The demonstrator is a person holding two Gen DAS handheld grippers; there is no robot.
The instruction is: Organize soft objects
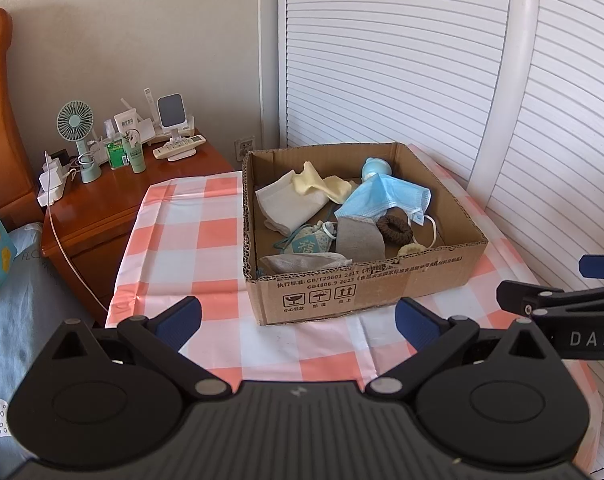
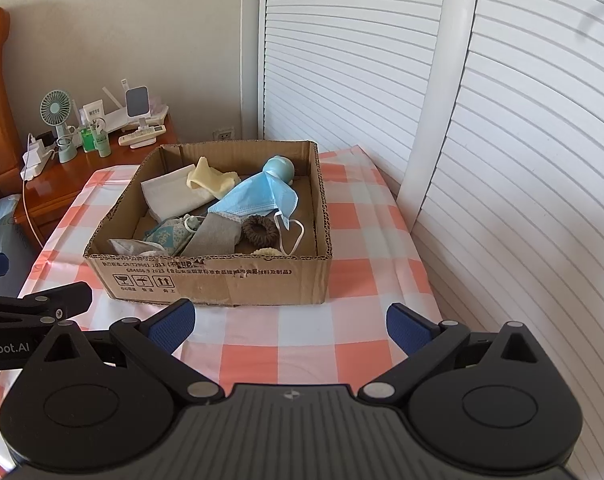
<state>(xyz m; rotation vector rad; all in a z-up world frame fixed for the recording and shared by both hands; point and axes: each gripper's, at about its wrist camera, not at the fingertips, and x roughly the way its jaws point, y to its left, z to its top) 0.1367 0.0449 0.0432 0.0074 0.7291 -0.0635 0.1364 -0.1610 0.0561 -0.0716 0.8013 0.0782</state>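
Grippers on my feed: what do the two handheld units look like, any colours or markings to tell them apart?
Both look alike: matte black bodies with two round discs, silver pivot pins and angular linkage arms ending in ribbed blue pads. The left gripper shows "Robot.AI" lettering in the right wrist view; the right gripper shows white "DAS" in the left wrist view. No cables or sleeves visible.

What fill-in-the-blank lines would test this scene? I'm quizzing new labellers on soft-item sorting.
1. The soft items lie inside a cardboard ____ on the checked cloth.
2. The blue mask partly covers a pale blue ____.
3. The brown hair tie lies just right of the ____ cloth.
4. Both the left gripper and the right gripper are ____ and hold nothing.

Missing words: box; bottle; grey; open
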